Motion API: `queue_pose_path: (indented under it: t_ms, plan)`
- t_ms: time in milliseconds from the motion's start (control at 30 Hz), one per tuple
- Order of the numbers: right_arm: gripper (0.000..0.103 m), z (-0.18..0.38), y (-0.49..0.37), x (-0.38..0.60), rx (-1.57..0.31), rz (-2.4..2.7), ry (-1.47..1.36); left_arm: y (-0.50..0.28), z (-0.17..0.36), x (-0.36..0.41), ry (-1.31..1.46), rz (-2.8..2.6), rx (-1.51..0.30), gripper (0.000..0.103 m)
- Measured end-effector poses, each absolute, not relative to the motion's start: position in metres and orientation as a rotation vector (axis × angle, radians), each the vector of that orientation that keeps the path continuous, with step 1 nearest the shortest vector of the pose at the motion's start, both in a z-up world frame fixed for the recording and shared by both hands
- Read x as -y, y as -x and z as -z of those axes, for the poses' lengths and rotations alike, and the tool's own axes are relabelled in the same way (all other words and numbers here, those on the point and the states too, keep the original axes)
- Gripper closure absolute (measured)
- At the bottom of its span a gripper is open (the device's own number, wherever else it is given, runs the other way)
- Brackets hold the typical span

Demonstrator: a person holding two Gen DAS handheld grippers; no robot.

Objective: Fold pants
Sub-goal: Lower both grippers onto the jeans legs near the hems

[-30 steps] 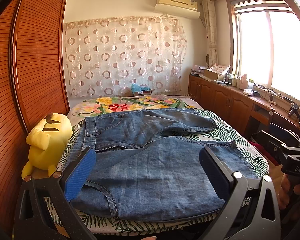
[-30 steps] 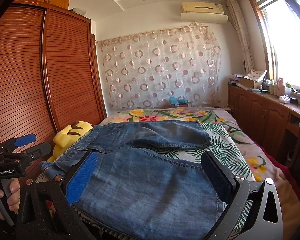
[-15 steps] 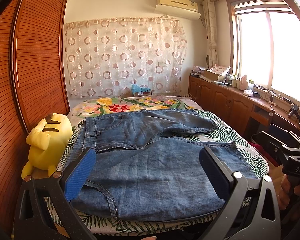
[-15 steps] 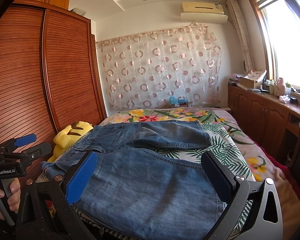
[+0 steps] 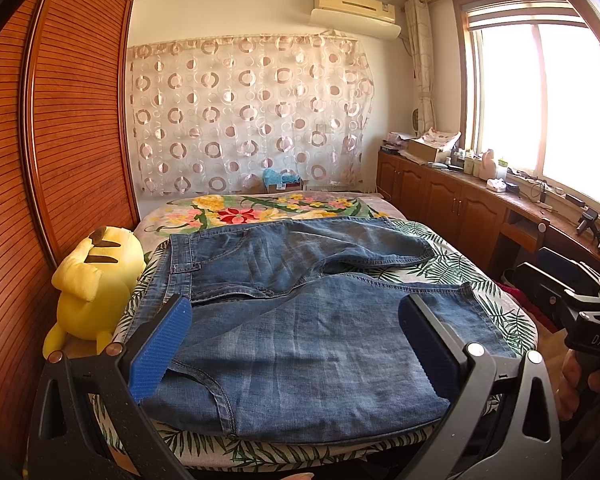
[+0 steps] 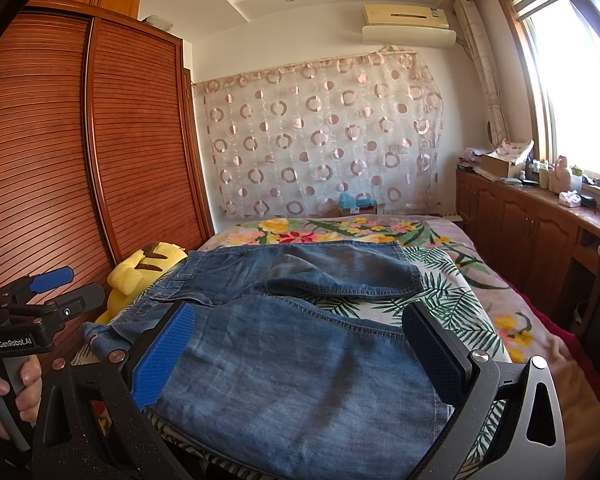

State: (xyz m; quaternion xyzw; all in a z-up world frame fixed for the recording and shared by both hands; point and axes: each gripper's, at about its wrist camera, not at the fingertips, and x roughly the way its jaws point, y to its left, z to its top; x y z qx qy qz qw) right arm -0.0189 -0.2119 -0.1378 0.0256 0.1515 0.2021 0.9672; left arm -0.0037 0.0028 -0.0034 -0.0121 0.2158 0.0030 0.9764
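"DAS" is showing in white on the black body of the right gripper [image 5: 596, 340]. "GenRobot.AI" is showing in white on the left gripper [image 6: 16, 342]. No other text is reading clearly.

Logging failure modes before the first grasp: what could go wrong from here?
1. The jeans lie wrinkled with legs splayed apart, so a fold may come out crooked.
2. The near edge hangs at the bed edge; a pull might drag them off.
3. The plush toy sits beside the waistband and could get snagged.
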Motion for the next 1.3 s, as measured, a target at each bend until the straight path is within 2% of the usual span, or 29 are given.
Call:
queue_pose_path:
  t_ms: [267,700,1300]
  plan:
    - [0.000,0.142,0.014,0.213,-0.326,-0.407,-0.047,-0.001,0.003,-0.006,0.031,-0.009,-0.472,0.000]
    - [0.000,0.151,-0.009,0.210,-0.404,-0.355,0.006,-0.024,0.043,-0.034,0.059,-0.041,-0.579,0.000]
    - [0.000,0.168,-0.056,0.190,-0.641,-0.378,0.122,-0.020,0.074,-0.105,0.101,-0.121,-0.642,0.000]
